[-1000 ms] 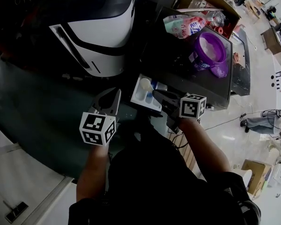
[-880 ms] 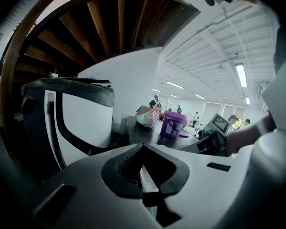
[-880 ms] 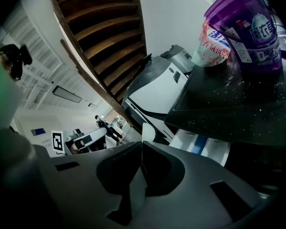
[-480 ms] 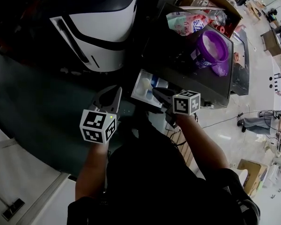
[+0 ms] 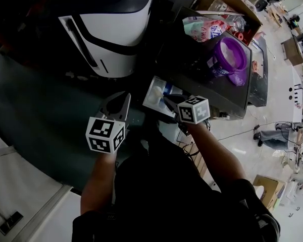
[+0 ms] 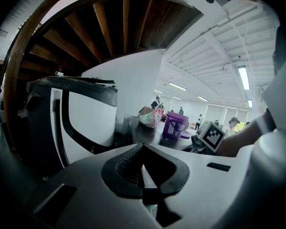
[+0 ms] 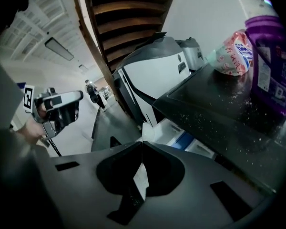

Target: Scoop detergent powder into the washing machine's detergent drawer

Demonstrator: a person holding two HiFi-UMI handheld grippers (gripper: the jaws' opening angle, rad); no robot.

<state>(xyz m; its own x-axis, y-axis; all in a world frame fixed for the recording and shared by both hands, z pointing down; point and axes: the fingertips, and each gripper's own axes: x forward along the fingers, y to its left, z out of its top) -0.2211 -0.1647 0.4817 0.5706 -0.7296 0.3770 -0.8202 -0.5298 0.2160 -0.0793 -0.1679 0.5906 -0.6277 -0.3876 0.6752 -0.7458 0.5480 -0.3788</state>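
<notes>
The detergent drawer point(image 5: 158, 94) stands pulled out of the washing machine point(image 5: 204, 82), its white compartments open below the purple tub point(image 5: 227, 54) on the machine's dark top. Over the last second our right claw point(image 5: 167, 101) has moved in to the drawer's front, jaws pressed together and empty. Our left claw point(image 5: 122, 101) hangs beside it, likewise closed on nothing. With no scoop held, we judge a push on the drawer likelier than scooping.
</notes>
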